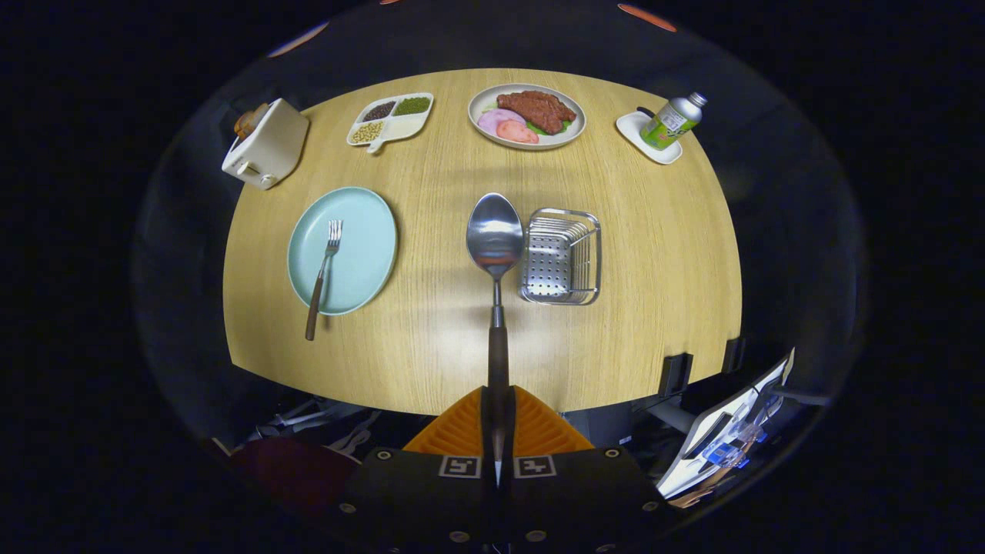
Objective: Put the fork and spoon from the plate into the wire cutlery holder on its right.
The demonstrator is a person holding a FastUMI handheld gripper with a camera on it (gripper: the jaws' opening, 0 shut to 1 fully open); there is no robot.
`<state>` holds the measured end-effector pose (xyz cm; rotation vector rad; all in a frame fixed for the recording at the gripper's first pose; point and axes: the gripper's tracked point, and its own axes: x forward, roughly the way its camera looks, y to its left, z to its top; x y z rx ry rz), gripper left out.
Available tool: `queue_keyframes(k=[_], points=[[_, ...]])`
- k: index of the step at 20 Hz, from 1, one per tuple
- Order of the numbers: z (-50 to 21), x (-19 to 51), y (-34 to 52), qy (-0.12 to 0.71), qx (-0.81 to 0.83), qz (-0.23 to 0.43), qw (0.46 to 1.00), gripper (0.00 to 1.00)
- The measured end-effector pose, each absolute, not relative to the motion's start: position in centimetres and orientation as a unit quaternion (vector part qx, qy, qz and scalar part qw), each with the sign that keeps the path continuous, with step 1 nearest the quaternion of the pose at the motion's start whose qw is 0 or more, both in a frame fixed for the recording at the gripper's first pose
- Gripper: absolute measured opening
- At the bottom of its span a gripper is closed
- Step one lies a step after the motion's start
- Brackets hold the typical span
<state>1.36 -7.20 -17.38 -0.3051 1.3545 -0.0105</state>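
Gripper [497, 431] fingers clamped tight on 1 shiny metal spoon [495, 238] by its dark handle, bowl up beside the wire cutlery holder [561, 256], perforated steel. 1 fork [324, 277] w/ brown handle lies on round pale-blue plate [343, 250]. Wood-grain table [654, 269].

Round wood table [654, 308] — dark booth.

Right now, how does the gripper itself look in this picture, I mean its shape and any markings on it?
The gripper has two wedge-shaped fingers with ribbed faces, narrowing toward their tips. Behind them sits a wide dark body with round screw heads along its edge. Two small square black-and-white tags are fixed on the body, one behind each finger. No cable can be seen on it.
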Motion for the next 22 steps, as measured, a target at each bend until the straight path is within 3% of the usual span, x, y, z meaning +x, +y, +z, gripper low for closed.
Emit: queue_keyframes(k=[11, 15, 21, 22], points=[[-20.0, 3.2, -13.7, 0.704, -0.153, -0.002, 0.694, 0.03], [-20.4, 4.5, -13.7, 0.704, -0.15, -0.006, 0.694, 0.04], [-19.6, 5.7, -13.7, 0.687, -0.144, -0.003, 0.712, 0.15], [-19.3, 5.9, -13.7, 0.681, -0.142, -0.005, 0.718, 0.23]])
